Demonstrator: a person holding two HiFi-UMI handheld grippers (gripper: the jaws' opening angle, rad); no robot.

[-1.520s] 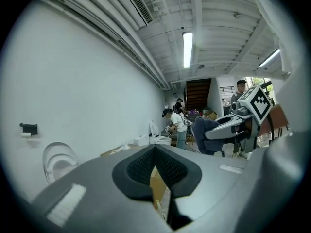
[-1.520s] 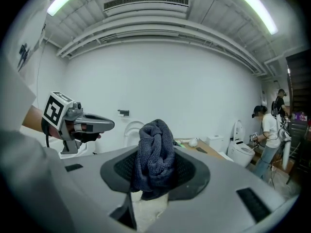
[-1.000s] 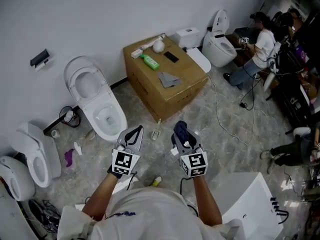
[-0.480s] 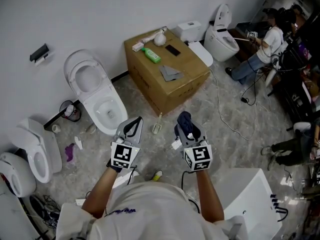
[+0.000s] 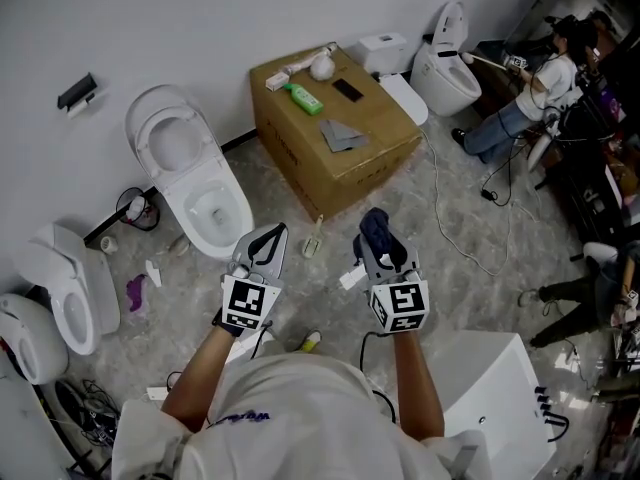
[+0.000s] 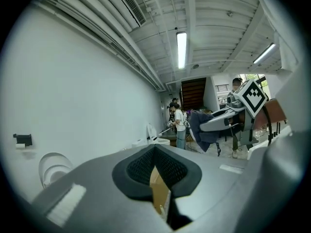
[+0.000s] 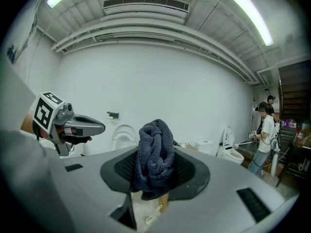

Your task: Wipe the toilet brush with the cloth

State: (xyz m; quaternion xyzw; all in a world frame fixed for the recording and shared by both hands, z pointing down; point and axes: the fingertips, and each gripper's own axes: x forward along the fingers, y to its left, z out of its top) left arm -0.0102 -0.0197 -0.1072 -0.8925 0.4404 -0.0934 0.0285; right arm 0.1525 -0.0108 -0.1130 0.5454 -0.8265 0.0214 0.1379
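My right gripper (image 5: 376, 224) is shut on a bunched dark blue cloth (image 5: 374, 230), held above the floor in front of me; the cloth (image 7: 155, 152) fills its jaws (image 7: 156, 165). My left gripper (image 5: 272, 236) hangs beside it, shut with nothing in it (image 6: 155, 152). A small pale brush-like thing (image 5: 312, 240) rests on the floor against the foot of the cardboard box (image 5: 370, 168), just beyond both grippers. A white round-headed brush (image 5: 319, 65) lies on the box top, far from both grippers.
An open white toilet (image 5: 190, 188) stands left of the box, with more toilets at the far left (image 5: 60, 303) and back (image 5: 445, 63). A green bottle (image 5: 301, 98) and grey cloth (image 5: 340, 135) lie on the box. A cable (image 5: 455, 243) crosses the floor. A person (image 5: 520, 108) crouches back right.
Both grippers have drifted slightly forward, toward the box, keeping their holds. The head view has shifted a little; the person at the back right has moved.
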